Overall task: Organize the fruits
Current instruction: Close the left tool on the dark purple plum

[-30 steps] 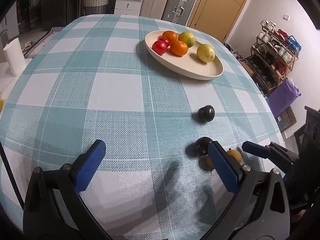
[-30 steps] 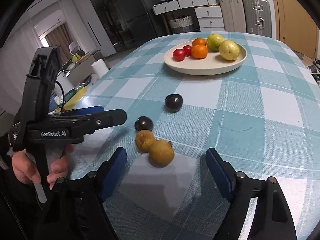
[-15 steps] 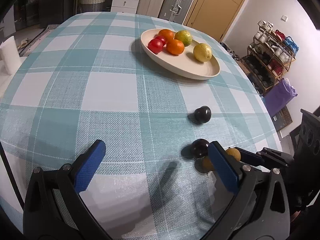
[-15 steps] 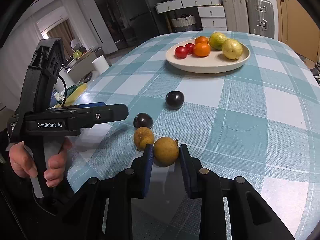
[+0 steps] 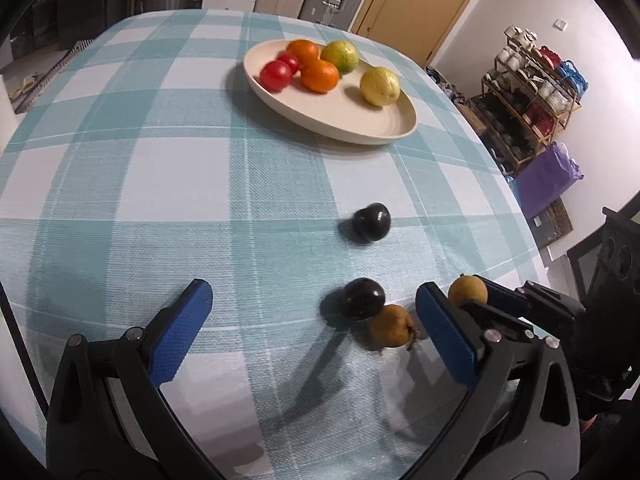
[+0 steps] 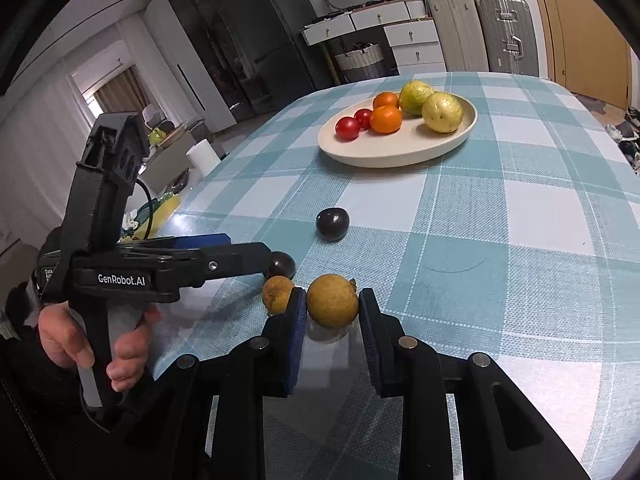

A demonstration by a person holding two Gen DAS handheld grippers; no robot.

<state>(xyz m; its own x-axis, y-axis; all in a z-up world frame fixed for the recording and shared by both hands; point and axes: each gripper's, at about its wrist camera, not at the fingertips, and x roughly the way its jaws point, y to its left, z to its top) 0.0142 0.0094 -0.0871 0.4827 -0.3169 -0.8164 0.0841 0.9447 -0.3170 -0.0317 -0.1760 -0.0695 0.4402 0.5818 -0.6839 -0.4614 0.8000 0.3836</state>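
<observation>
My right gripper (image 6: 333, 312) is shut on a brown round fruit (image 6: 332, 301) and holds it just above the checked tablecloth; it also shows in the left wrist view (image 5: 467, 289). A second brown fruit (image 6: 277, 294) (image 5: 390, 325) lies beside it, with a dark plum (image 5: 362, 298) (image 6: 281, 265) touching it. Another dark plum (image 6: 332, 222) (image 5: 372, 222) lies further toward the plate. The cream plate (image 6: 400, 152) (image 5: 360, 128) holds two tomatoes, two oranges, a green citrus and a yellow fruit. My left gripper (image 5: 316, 336) is open and empty, low over the cloth left of the plums.
The table edge runs close on the right in the left wrist view, with a shoe rack (image 5: 532, 92) and a purple bag (image 5: 548, 180) beyond. Suitcases (image 6: 504, 32) and drawers stand behind the table. A paper roll (image 6: 203, 154) stands off the left side.
My right gripper closed on the brown fruit and has lifted it slightly off the cloth. My left gripper has moved forward, closer to the plums, still open.
</observation>
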